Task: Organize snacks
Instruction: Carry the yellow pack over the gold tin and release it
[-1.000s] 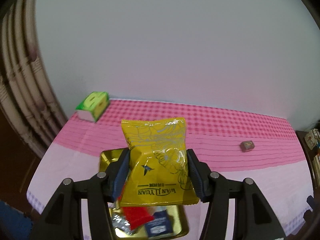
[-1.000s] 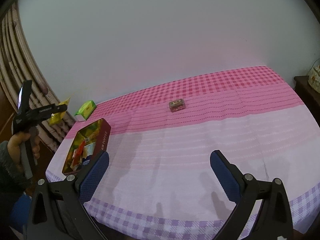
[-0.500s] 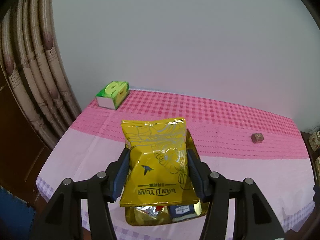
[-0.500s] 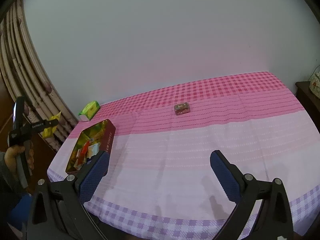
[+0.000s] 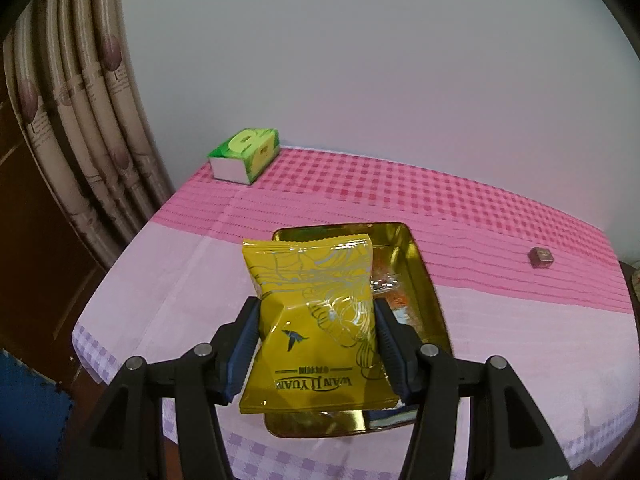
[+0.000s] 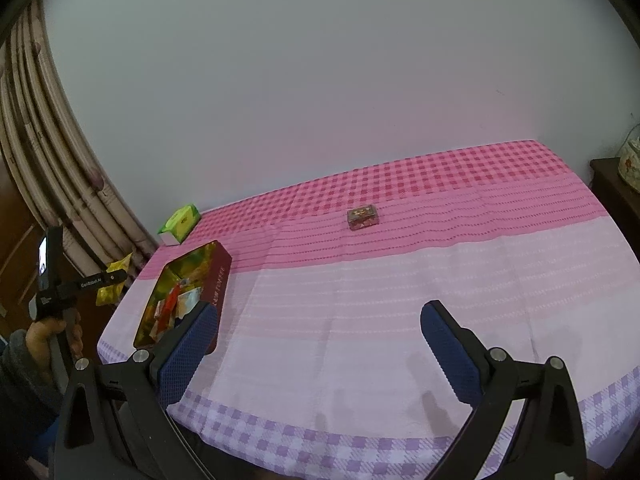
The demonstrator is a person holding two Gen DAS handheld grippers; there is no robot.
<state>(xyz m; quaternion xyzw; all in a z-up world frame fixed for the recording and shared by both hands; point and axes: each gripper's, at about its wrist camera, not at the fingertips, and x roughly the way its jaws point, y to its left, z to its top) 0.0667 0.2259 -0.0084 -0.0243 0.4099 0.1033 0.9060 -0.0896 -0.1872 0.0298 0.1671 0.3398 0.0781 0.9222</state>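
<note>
My left gripper (image 5: 316, 316) is shut on a yellow snack packet (image 5: 316, 320), both blue pads pressing its sides. It hangs above the near half of an open tin (image 5: 416, 256), gold inside, with several wrapped snacks in it. In the right wrist view the tin (image 6: 220, 276) shows dark red walls at the table's left edge, and the left gripper (image 6: 116, 280) with the yellow packet (image 6: 112, 288) is off that edge, held by a hand (image 6: 48, 332). My right gripper (image 6: 316, 340) stands open over the near pale cloth, holding nothing. A small brown snack box (image 6: 363, 217) lies mid-table.
A green tissue box (image 5: 245, 154) sits at the far left corner by the wall. Curtains (image 5: 80, 120) hang left of the table. The pink and purple checked cloth (image 6: 400, 280) covers the table. A dark side table (image 6: 616, 188) stands at the right.
The left gripper with the yellow packet has moved back and left relative to the tin, so more of the tin's far end now shows beyond the packet. The right gripper has hardly moved.
</note>
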